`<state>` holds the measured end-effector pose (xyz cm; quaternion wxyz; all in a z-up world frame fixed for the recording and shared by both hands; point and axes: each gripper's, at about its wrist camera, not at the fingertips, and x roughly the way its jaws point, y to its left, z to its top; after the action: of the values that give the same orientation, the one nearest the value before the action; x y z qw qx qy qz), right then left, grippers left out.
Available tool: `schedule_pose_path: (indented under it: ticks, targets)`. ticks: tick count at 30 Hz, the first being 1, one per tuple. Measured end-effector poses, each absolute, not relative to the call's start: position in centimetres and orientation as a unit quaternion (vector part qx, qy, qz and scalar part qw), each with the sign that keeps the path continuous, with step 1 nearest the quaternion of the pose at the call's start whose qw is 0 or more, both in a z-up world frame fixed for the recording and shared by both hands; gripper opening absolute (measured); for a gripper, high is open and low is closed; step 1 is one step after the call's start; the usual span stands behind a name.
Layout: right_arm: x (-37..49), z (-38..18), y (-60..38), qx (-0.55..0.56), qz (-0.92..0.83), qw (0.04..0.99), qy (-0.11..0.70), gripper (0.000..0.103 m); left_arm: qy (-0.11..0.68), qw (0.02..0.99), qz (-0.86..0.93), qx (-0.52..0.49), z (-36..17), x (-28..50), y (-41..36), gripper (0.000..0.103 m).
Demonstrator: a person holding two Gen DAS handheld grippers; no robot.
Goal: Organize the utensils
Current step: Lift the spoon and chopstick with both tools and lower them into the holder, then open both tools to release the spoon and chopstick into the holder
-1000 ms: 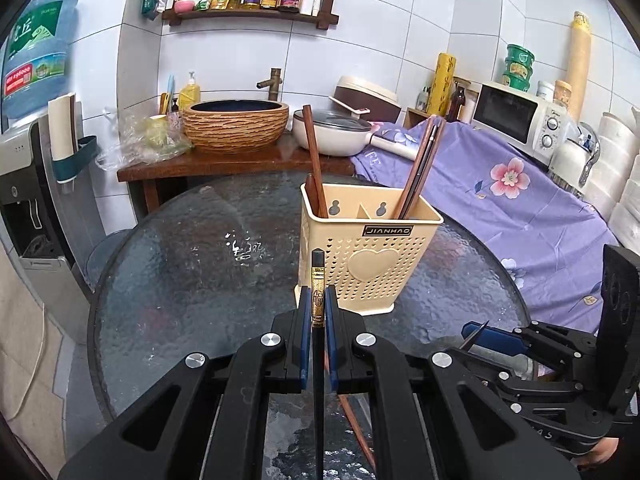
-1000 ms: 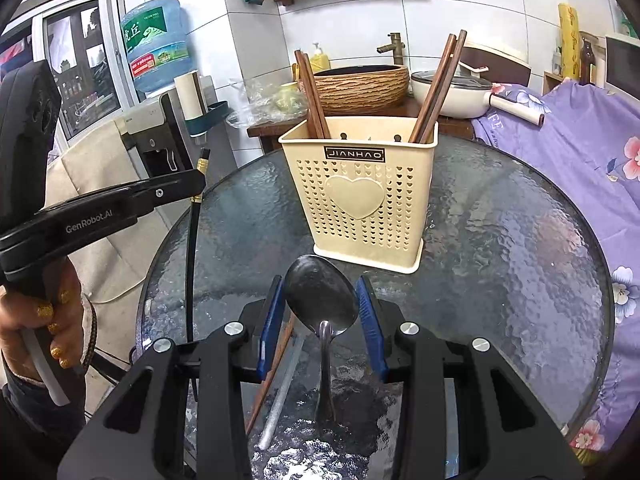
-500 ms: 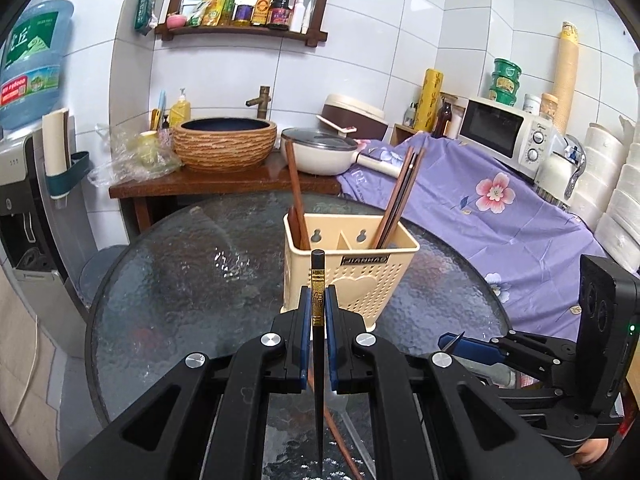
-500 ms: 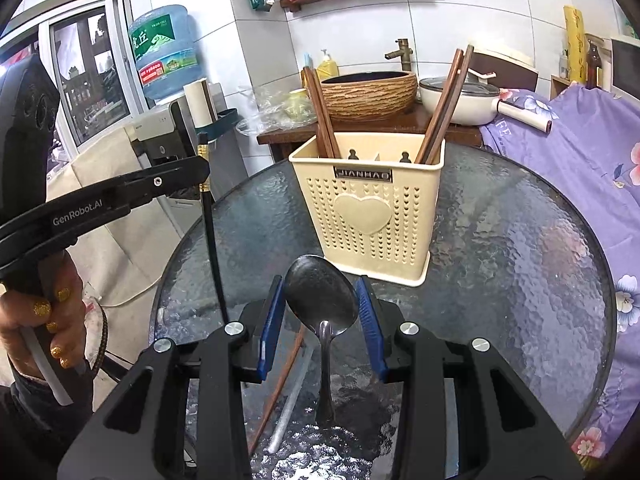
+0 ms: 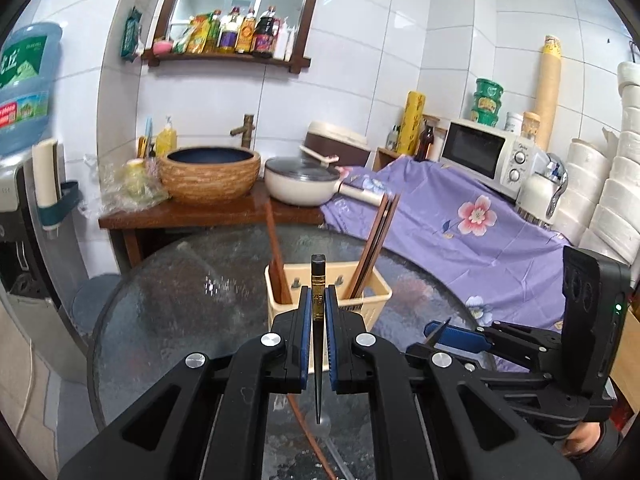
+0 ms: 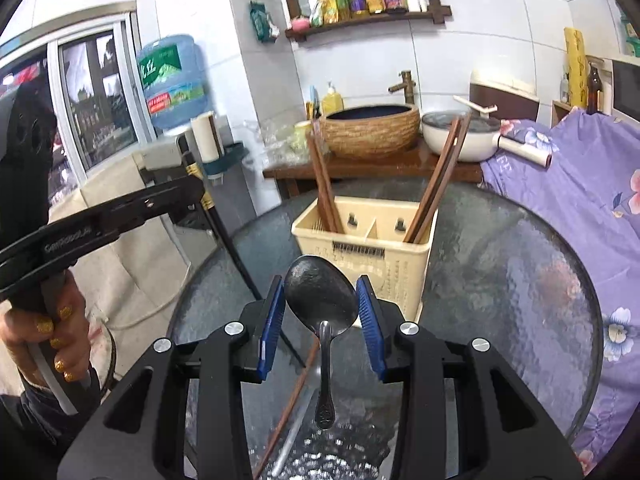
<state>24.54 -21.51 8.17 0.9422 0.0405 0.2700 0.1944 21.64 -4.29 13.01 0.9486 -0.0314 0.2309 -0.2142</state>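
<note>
Left wrist view: my left hand-held gripper (image 5: 319,312) is clamped tight on a black chopstick (image 5: 318,344), held upright just in front of the cream utensil basket (image 5: 376,294) on the glass tabletop (image 5: 180,300). My right hand-held gripper (image 6: 321,312), part-open, grips a metal spoon (image 6: 322,300) by its bowl, near that basket

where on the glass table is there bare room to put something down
The glass table is bare on the side between the utensil caddy and the purple cloth, and also left of the caddy. The near edge under both tools is crowded: a brown chopstick and a clear stick lie there.
</note>
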Motion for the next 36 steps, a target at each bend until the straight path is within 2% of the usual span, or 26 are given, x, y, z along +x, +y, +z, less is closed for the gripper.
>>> schedule_pose_path:
  ticks: [10,16,20,36]
  targets:
    - [27.7,15.4,-22.5,0.058,0.169,0.963,0.200,0.037,0.150,0.967,-0.203,-0.039,21.8,22.5,-5.1,0.007]
    - [30.1,18.2,-21.5,0.023,0.121,0.983,0.135,0.037,0.126,0.978,-0.153,-0.065,24.3,25.8,-5.2,0.007]
    - [32.2,17.3,-20.8,-0.002,0.089,0.989,0.115,0.037,0.149,0.977,-0.129,-0.079,23.4,28.6,-5.7,0.006]
    - [35.2,7.8,-21.3,0.008,0.081,0.976,0.202,0.037,0.232,0.964,-0.117,-0.064,13.5,32.1,-7.4,0.006]
